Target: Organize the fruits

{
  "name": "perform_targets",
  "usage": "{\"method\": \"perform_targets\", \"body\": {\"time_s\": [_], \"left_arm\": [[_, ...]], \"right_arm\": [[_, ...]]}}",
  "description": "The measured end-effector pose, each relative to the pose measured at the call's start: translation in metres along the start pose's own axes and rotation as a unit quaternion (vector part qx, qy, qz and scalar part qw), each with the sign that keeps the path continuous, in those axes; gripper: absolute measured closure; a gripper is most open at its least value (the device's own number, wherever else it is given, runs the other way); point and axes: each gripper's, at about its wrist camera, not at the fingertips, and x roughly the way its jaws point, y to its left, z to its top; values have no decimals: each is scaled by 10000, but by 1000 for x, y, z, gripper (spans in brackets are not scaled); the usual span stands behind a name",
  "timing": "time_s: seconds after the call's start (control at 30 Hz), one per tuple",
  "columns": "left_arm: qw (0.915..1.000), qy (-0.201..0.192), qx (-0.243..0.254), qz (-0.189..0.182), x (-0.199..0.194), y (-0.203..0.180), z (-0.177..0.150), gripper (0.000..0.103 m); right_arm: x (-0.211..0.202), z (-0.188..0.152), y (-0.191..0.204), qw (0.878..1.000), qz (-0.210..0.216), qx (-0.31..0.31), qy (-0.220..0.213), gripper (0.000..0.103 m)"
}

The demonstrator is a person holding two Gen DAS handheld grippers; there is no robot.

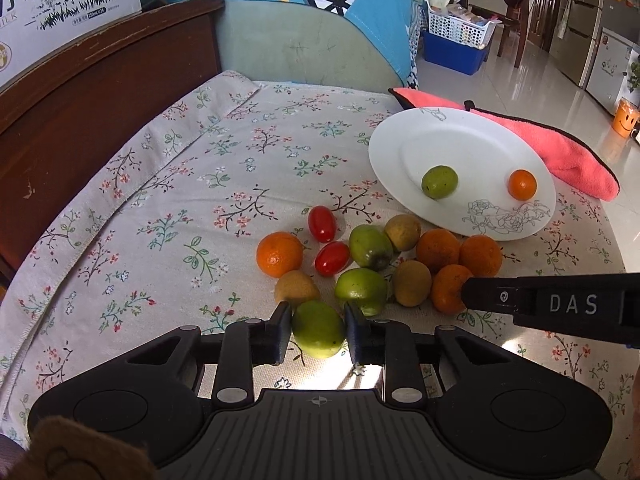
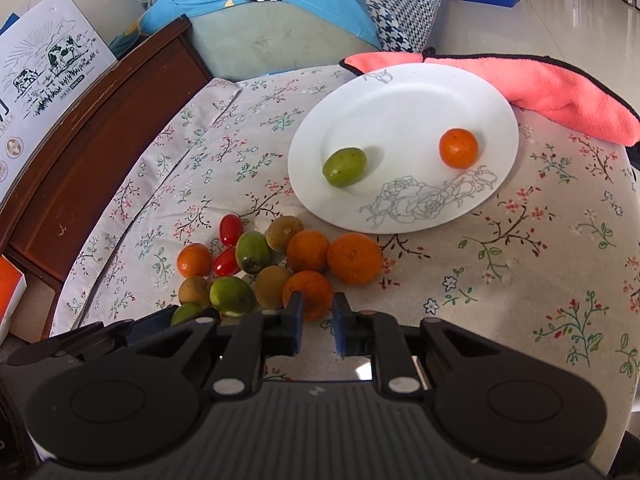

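A pile of small fruits lies on the flowered tablecloth (image 1: 180,168): oranges (image 1: 279,254), green fruits (image 1: 370,246), brownish fruits (image 1: 412,283) and two red tomatoes (image 1: 321,224). My left gripper (image 1: 318,320) is shut on a green fruit (image 1: 318,330) at the pile's near edge, both pads against its sides. My right gripper (image 2: 316,314) is shut on an orange (image 2: 308,294) at the pile's near right; its finger (image 1: 560,304) reaches in from the right in the left wrist view. The white plate (image 2: 304,152) beyond holds one green fruit (image 2: 344,168) and one orange (image 2: 458,148).
A pink towel (image 1: 560,152) lies behind the plate, at the table's far right edge. A dark wooden board (image 1: 80,100) borders the table on the left, and a cushioned seat (image 1: 288,48) stands behind it. Tiled floor drops away to the right.
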Motion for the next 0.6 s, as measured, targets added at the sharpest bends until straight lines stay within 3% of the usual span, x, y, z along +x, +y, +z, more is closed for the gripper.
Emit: {"method": "perform_targets", "body": {"time_s": [0.3, 0.6], "left_arm": [[9998, -184, 96, 52, -6, -5, 5, 80], [9989, -234, 220, 349, -9, -8, 5, 77]], "right_arm": [[-1, 1, -1, 10000, -52, 44, -57, 88], [-1, 2, -4, 9998, 4, 202, 8, 84]]}}
